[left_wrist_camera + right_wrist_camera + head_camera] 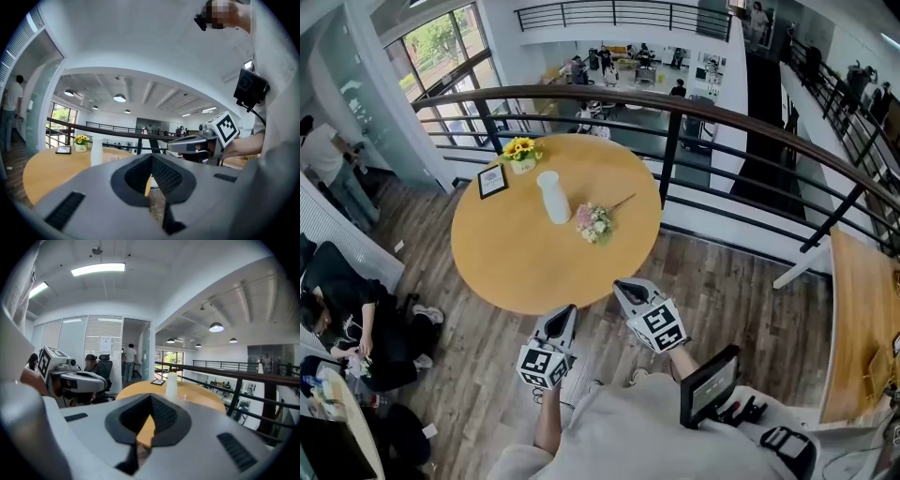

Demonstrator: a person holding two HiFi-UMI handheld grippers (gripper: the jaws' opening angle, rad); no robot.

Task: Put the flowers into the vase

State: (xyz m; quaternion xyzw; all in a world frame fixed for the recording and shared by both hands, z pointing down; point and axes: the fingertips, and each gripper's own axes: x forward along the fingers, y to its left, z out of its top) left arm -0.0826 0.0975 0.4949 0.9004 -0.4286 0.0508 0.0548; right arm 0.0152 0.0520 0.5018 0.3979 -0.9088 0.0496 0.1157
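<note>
**Round wooden tabletop, bouquet lying beside the vase**

Smooth, pale wood makes up the round tabletop (516,262), which is backed by a dark metal railing (675,108). Near its middle stands the vase (553,197), white, tall and narrow-necked; it looks glossy and easy to tip. The flowers (594,223) lie just right of the vase, a small pink-and-white bunch with thin stems trailing away from it. They look light, soft and crushable, so the stiffer stems seem the place to pinch. The left gripper (566,311) and right gripper (623,287) hover well apart from the vase on its near side, fingers pressed together and holding nothing.
</note>
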